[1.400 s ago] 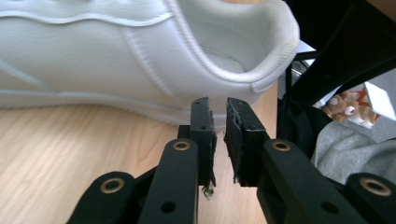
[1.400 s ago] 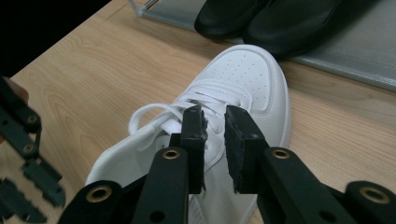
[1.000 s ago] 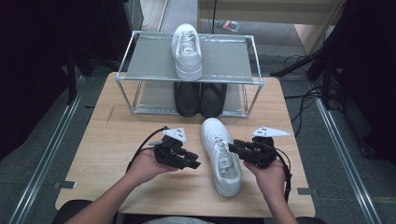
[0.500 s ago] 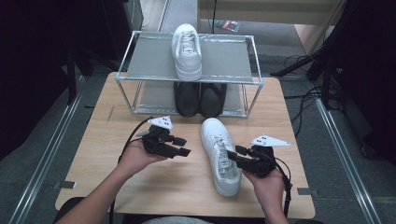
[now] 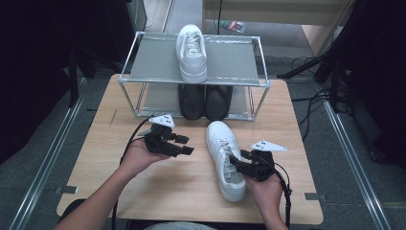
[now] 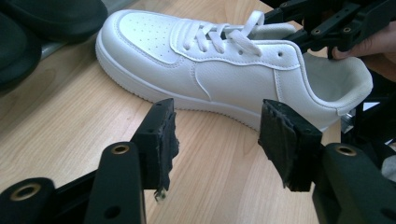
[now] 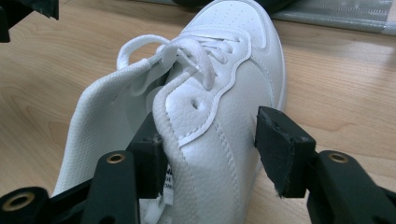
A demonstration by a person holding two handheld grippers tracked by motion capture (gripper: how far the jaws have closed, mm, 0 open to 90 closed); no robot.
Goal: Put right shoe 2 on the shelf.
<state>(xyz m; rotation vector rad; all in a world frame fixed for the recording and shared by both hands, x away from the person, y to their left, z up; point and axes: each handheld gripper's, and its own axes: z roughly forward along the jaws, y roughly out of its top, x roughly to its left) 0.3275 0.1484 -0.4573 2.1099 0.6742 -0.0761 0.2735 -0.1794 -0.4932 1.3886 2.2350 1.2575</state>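
From above, my left gripper [image 5: 184, 144] sits in my left hand [image 5: 139, 155], a little off the inner side of the white shoe on the table [image 5: 224, 158], with bare wood between them. Its jaws have just been opening and stand wide with nothing in them. My right gripper [image 5: 235, 163] is at the shoe's heel end, one jaw over the collar. Beyond both tools stands the metal rack [image 5: 139, 60], with a second white shoe [image 5: 192, 50] on its top shelf and a pair of black shoes [image 5: 205, 100] below.

Along my left gripper [image 6: 217, 133], the pads [image 6: 285, 135] are far apart over bare table [image 6: 70, 126], and the white shoe [image 6: 215, 70] lies on its sole just ahead, not touching them. My other gripper [image 6: 327, 28] hangs over the heel opening.

Along my right gripper [image 7: 208, 147], the jaws have just been opening too. The shoe's side wall [image 7: 215, 135] stands between them: one jaw is inside the opening against the lining, the outer pad [image 7: 280, 149] stands clear of the leather, so nothing is gripped. The toe [image 7: 243, 18] points away from the tool, toward the rack.
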